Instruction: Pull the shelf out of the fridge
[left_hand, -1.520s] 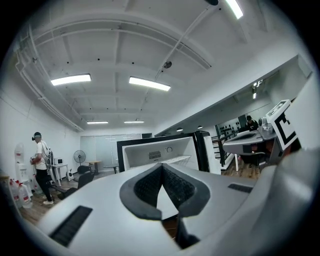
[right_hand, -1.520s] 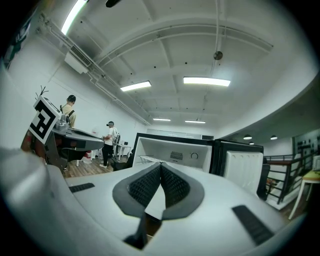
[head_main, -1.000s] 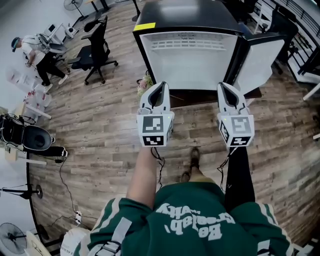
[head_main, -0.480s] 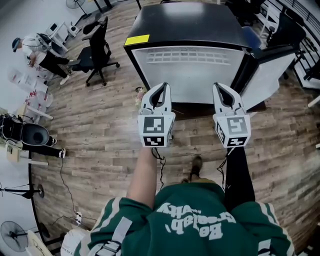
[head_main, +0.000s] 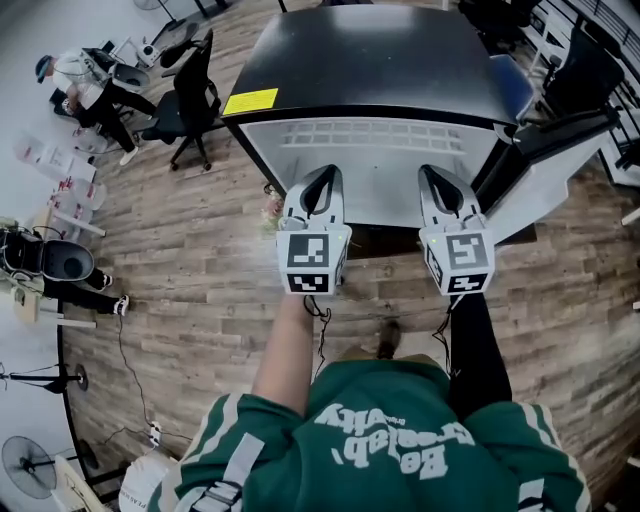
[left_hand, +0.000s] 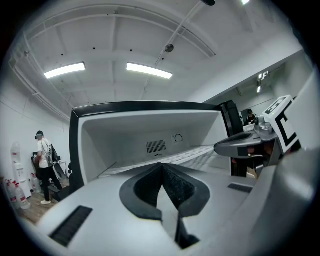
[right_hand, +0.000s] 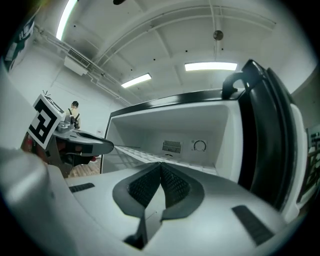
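A small black fridge (head_main: 372, 58) stands open ahead of me, its white inside facing me and its door (head_main: 548, 165) swung out to the right. A white wire shelf (head_main: 385, 134) spans the inside; it also shows as a shelf (left_hand: 172, 158) in the left gripper view and a shelf (right_hand: 131, 152) in the right gripper view. My left gripper (head_main: 322, 172) and right gripper (head_main: 438, 170) hang side by side just in front of the opening, short of the shelf. Both are shut with nothing between the pads (left_hand: 172, 182) (right_hand: 172, 184).
The door (right_hand: 270, 135) stands close on the right gripper's right. A black office chair (head_main: 190, 98) and a seated person (head_main: 80, 82) are at the far left. A black bin (head_main: 55, 265) and floor cables (head_main: 125, 345) lie left; furniture (head_main: 590, 60) crowds the right.
I have stepped closer to the fridge. Both shut grippers have moved forward and now sit over the front of the opening.
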